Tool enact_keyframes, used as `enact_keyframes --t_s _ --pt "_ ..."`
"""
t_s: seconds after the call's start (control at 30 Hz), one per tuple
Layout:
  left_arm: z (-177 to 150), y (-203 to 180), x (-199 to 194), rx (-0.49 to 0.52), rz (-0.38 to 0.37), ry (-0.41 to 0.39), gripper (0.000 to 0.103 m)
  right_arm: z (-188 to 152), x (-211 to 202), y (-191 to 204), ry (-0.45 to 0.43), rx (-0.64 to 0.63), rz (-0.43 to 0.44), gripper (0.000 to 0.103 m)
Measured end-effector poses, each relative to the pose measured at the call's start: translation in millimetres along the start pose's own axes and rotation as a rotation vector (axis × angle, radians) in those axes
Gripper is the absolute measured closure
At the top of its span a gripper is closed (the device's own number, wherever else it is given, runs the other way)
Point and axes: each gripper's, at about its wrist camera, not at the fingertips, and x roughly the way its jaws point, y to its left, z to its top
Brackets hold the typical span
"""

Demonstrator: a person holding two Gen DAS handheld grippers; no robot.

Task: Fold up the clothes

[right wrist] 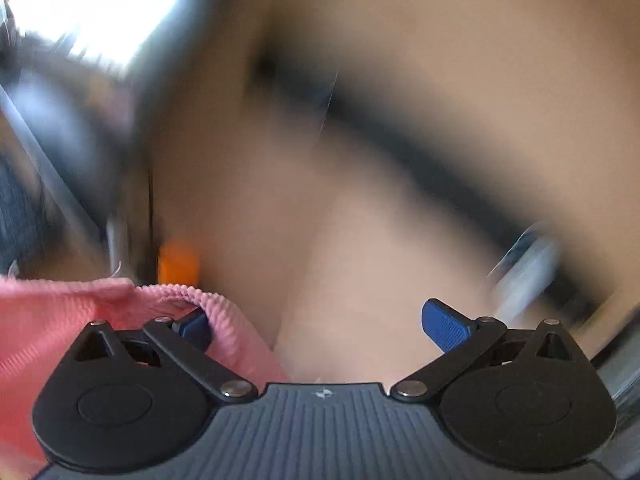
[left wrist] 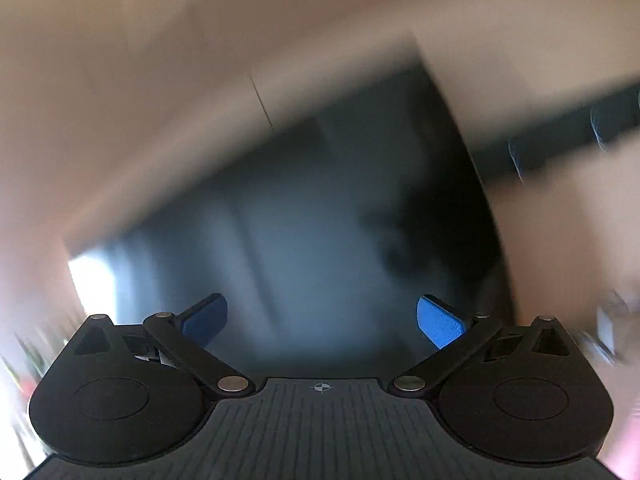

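both views motion-blurred; left gripper (left wrist: 322, 320) fingers apart, nothing held; right gripper (right wrist: 322, 326) fingers apart, pink ribbed knit cloth (right wrist: 48, 320) draped over finger at 9 o'clock; step judged repositioning; fresh grasp needed next

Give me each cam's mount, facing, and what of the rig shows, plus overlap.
Left wrist: on the left hand-held gripper, looking forward over open blue pads at a blurred dark panel.
Right wrist: on the right hand-held gripper, open, pink cloth draped over one pad; background blurred.
Shared: nothing identifiable; both are motion-blurred.
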Motion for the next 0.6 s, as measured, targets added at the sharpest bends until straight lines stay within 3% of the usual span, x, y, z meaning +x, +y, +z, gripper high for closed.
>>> enact_keyframes --t_s 0.03,0.07,0.1,0.2,0.3,0.37,0.43,0.6 --pt "-12.4 0.4 4.2 -0.047 -0.093 0.082 0.0 -11.2 25.1 2.5 0.088 0.037 0.024 0.0" --pt "-25.1 -1.0 2.1 -0.067 -0.183 0.131 0.0 -23.2 35.8 1.9 0.119 0.082 0.055 0.0" --pt "-37.8 -2.9 -1.7 -0.081 -0.274 0.171 0.0 -32.5 36.0 -2.6 0.116 0.14 0.1 0.0" --pt "-69.0 -25.1 -11.1 -0.027 -0.44 0.278 0.0 -53.8 16.6 -25.8 0.074 0.331 0.187 0.0" --pt "-106.0 -57.0 -28.6 0.036 -0.62 0.372 0.0 -76.1 -21.0 -38.1 -0.015 0.404 0.142 0.0" --pt "-130.7 -80.7 -41.4 0.074 -0.721 0.413 0.0 -97.4 -34.3 -36.1 0.002 0.419 0.162 0.0" --pt "-151.7 -103.7 -48.0 0.118 -0.767 0.447 0.0 -119.2 -47.2 -33.9 0.021 0.434 0.182 0.0" --pt "-168.4 -135.4 -42.1 0.134 -0.708 0.503 0.0 -215.8 -48.5 -21.9 0.206 0.623 0.262 0.0"
